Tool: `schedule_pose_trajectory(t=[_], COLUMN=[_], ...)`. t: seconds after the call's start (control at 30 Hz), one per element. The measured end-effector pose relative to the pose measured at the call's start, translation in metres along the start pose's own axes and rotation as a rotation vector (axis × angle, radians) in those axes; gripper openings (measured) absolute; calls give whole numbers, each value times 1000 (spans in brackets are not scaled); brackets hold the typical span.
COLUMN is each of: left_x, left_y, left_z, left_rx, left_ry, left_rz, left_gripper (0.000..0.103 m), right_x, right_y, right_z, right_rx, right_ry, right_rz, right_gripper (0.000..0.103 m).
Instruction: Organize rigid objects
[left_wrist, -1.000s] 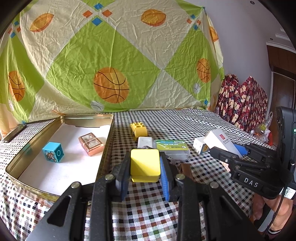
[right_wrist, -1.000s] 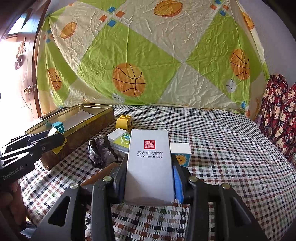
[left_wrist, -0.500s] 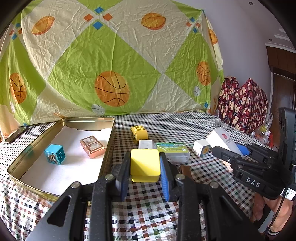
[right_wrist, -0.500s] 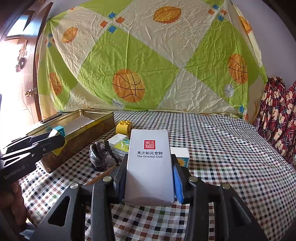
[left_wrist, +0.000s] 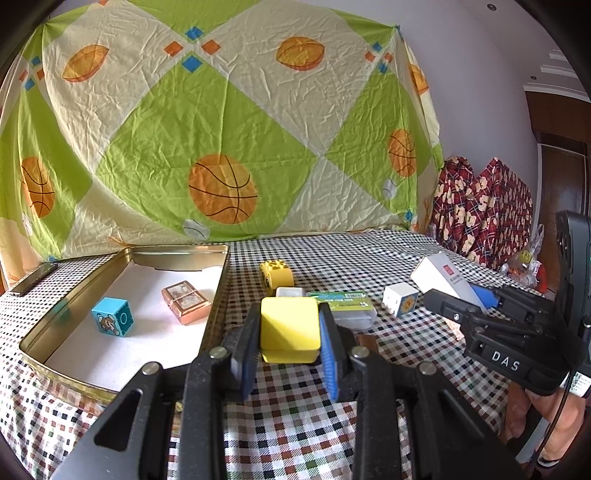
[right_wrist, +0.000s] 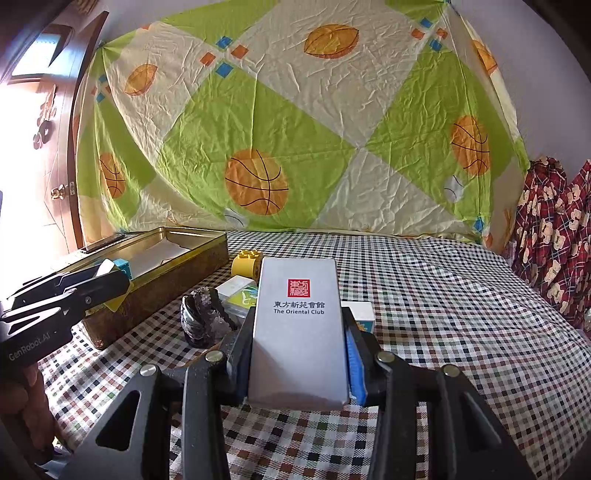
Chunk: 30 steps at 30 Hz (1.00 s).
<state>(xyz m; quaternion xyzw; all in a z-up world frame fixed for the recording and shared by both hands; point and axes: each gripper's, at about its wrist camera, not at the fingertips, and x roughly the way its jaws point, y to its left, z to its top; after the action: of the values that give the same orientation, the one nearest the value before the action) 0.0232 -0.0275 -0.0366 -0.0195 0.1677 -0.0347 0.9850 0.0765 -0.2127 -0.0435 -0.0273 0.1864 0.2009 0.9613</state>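
My left gripper (left_wrist: 290, 332) is shut on a yellow block (left_wrist: 289, 326), held above the checked cloth just right of the gold tin tray (left_wrist: 218, 284). In the tray lie a blue picture cube (left_wrist: 112, 316) and a copper-framed tile (left_wrist: 186, 302). My right gripper (right_wrist: 298, 347) is shut on a tall white box (right_wrist: 298, 325) printed "The Oriental Club"; the same box (left_wrist: 441, 275) shows at the right of the left wrist view. On the cloth sit a yellow toy brick (left_wrist: 276, 274), a green-labelled clear case (left_wrist: 343, 304) and a white sun cube (left_wrist: 400, 299).
A dark crystal rock (right_wrist: 205, 321) rests on the cloth near the tray's (right_wrist: 177, 273) side wall. A dark flat bar (left_wrist: 33, 278) lies left of the tray. A basketball-print sheet hangs behind the table. Red patterned fabric is piled at the right. A person's hand (left_wrist: 546, 417) holds the right gripper.
Both views have tilted slightly upward, so the table and objects sit lower in frame. Both grips are unchanged and nothing on the table has moved.
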Motion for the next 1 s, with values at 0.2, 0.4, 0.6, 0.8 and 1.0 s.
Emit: schedule_pose_trajectory(t=[0.2,0.4,0.6,0.8,1.0], left_x=[-2,-3,-9,-13,-14], left_y=[-1,-1,-2,-2,2], left_z=[0,0,-1,-1,1], left_rx=[5,6,15,18,-1], left_ry=[-19,-26,-52,-77,-88], left_rz=[1,1,2,6,9], left_gripper=[28,28,28,28,28], right_x=[-3,-7,-10,-13,-16], right_y=[0,0,0,-3,-4], right_z=[-1,0,-1,-1,-2], right_rx=[0,3,4,20,33], right_ry=[-26,-52,-70,-87,-107], right_rz=[-3,-2,-5,-23,-33], right_gripper=[44,44,44,44,44])
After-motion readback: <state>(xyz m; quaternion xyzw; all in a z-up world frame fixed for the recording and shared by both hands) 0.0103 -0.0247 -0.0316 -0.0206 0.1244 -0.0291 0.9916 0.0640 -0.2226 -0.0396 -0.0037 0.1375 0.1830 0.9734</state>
